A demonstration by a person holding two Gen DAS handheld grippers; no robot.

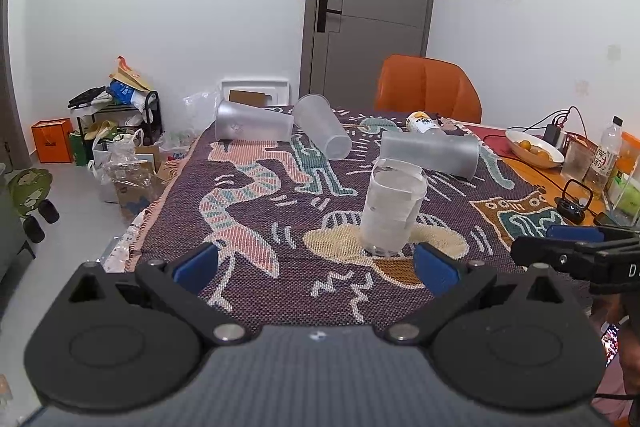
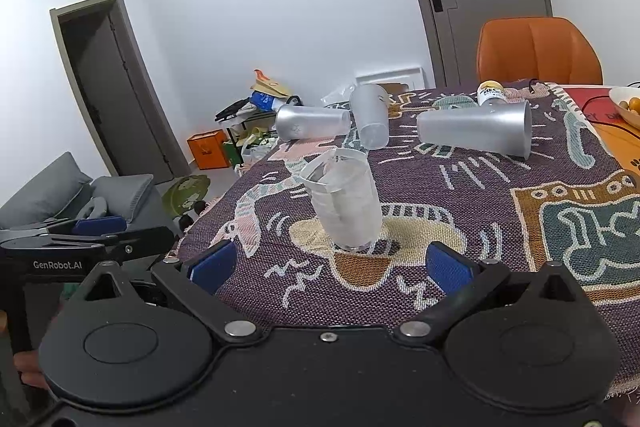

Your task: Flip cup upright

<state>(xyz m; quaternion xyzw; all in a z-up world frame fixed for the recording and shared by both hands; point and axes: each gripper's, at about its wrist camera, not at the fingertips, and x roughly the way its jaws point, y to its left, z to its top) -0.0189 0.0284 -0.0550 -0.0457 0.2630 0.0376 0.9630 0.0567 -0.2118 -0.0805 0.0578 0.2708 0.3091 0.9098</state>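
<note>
A clear plastic cup stands upright on the patterned cloth, mouth up; it also shows in the right wrist view. Three frosted cups lie on their sides behind it: one far left, one in the middle, one at the right. My left gripper is open and empty, just short of the upright cup. My right gripper is open and empty in front of the same cup. Each gripper shows at the edge of the other's view.
An orange chair stands at the table's far side. A bottle lies near the right cup. A bowl of fruit, cables, a bottle and containers crowd the table's right side. Bags and boxes clutter the floor at the left.
</note>
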